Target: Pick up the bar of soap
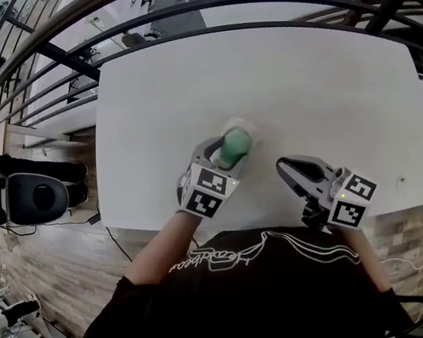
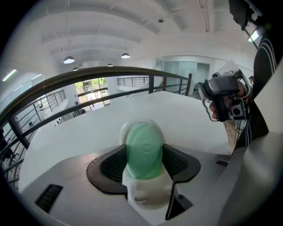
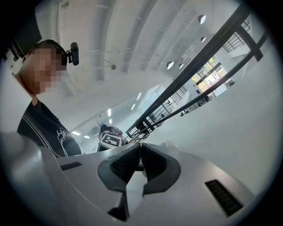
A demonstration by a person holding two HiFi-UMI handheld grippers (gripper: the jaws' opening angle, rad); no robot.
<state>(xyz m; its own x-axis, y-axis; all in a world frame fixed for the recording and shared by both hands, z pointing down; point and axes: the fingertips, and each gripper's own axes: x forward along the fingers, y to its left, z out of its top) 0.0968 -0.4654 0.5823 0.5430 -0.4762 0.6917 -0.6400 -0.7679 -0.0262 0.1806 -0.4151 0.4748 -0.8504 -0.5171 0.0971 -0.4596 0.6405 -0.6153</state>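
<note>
Green bar of soap (image 1: 234, 146), clamped on both flanks by the jaws of the left gripper (image 2: 144, 160), beside a pale dish (image 1: 252, 128) on the white table (image 1: 301, 81); the side grip probably suits lifting. Right gripper (image 3: 140, 152), jaws pressed together on nothing, hangs well apart, seemingly spare.

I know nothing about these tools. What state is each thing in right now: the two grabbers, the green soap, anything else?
Left gripper: shut on the bar of soap.
Bar of soap: green, clamped between the left jaws.
Right gripper: jaws together, nothing between them.
Pale dish: on the table, just beyond the soap.
</note>
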